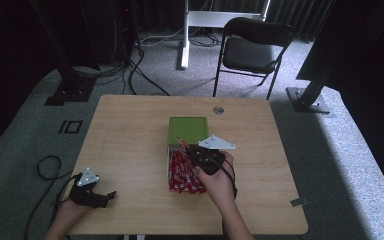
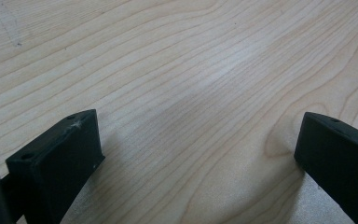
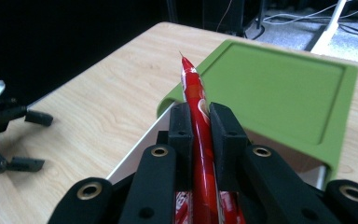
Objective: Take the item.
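My right gripper [image 3: 198, 119] is shut on a red snack packet [image 3: 196, 98], pinched edge-on between the jaws with its tip pointing up and forward. In the high view that gripper [image 1: 190, 148] hovers over a box of several red packets [image 1: 181, 172], just in front of the green lid [image 1: 188, 129] that leans over the box's far end. The green lid [image 3: 279, 88] lies right behind the packet in the right gripper view. My left gripper [image 1: 105, 196] rests open near the table's front left corner, its jaws wide apart over bare wood [image 2: 191, 93], holding nothing.
The wooden table [image 1: 130, 130] has a small round grommet [image 1: 218, 110] near its far edge. A black folding chair [image 1: 252, 47] stands behind the table. Black frame posts [image 1: 72, 75] and cables [image 1: 140, 70] lie on the grey carpet beyond.
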Demonstrator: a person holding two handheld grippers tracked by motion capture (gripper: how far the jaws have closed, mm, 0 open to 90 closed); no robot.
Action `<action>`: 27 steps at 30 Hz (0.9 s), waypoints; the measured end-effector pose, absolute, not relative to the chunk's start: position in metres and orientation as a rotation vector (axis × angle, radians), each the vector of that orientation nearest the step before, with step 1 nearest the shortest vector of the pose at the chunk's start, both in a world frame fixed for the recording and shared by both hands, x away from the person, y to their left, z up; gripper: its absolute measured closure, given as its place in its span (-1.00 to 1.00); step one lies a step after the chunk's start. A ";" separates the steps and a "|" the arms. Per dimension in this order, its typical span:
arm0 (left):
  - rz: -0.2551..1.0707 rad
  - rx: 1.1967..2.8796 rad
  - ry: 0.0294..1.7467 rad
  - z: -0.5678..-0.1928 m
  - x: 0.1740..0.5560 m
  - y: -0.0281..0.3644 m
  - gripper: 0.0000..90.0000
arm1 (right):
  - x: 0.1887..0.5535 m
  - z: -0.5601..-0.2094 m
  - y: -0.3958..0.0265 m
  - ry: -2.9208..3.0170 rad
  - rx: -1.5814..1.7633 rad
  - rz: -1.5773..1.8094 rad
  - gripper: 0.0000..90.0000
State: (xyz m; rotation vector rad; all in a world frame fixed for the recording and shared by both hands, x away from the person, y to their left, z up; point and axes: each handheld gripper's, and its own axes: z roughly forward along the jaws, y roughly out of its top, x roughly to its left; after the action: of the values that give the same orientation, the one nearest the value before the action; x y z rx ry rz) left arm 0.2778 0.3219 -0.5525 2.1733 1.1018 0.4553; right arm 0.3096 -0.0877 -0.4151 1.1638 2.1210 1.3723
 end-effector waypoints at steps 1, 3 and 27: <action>0.455 2.173 1.102 -0.553 0.278 0.322 -0.97 | 0.311 -0.414 -0.090 2.104 1.175 1.394 0.77; 0.455 2.173 1.102 -0.553 0.278 0.322 -0.97 | 0.312 -0.411 -0.094 2.093 1.176 1.379 0.77; 0.457 2.174 1.100 -0.552 0.278 0.322 -0.97 | 0.340 -0.408 -0.150 1.867 1.324 1.323 0.77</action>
State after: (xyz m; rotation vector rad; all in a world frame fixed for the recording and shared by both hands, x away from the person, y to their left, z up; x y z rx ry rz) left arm 0.2779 0.3220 -0.5525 2.1738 1.1005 0.4566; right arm 0.3404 -0.1496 -0.4077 1.3237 1.8670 1.3225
